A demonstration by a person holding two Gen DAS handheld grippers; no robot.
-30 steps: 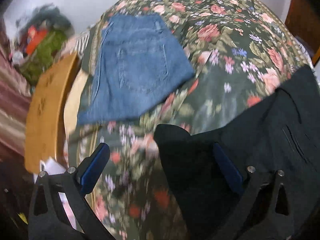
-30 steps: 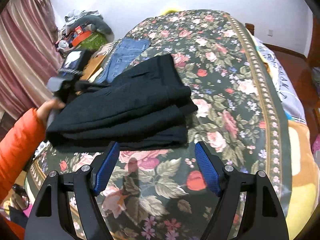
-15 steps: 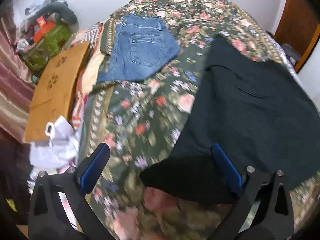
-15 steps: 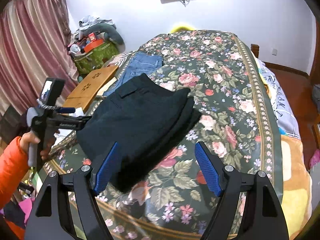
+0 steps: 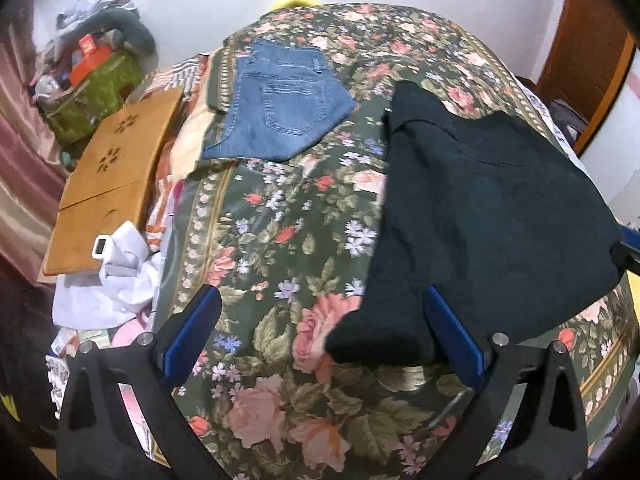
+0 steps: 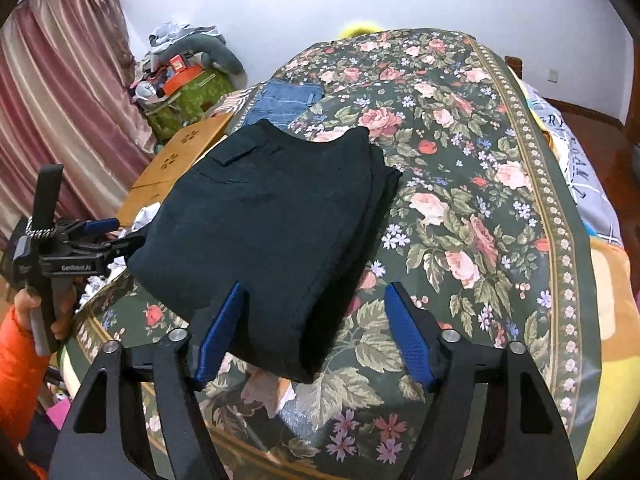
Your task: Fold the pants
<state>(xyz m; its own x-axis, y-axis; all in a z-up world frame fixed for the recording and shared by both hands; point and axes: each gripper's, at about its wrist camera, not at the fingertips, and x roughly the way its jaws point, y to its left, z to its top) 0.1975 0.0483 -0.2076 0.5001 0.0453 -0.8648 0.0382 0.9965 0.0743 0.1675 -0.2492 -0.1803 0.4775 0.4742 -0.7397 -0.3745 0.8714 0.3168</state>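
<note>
Black pants (image 6: 264, 216) lie folded in a thick stack on the floral bed cover (image 6: 460, 184), back pocket flap up. My right gripper (image 6: 314, 336) hangs over the stack's near corner. Its jaws are closing with that corner between them; the right pad (image 6: 408, 340) is still off the cloth. My left gripper (image 5: 322, 334) is open wide above the bed's edge, and a corner of the black pants (image 5: 480, 220) lies by its right pad (image 5: 452, 336). In the right wrist view the left gripper (image 6: 120, 236) sits at the stack's left side, held by a hand (image 6: 28, 308) in an orange sleeve.
Folded blue jeans (image 5: 280, 108) lie further up the bed. A wooden board (image 5: 112, 184), white crumpled items (image 5: 116, 276) and a green bag with clutter (image 5: 96, 84) stand beside the bed on the left. Pink curtains (image 6: 60, 120) hang behind; bedding (image 6: 580, 168) spills off the right side.
My left gripper has pulled back off the black pants to the bed's left edge and risen. The pants' corner now sits between my right jaws, which have narrowed.
</note>
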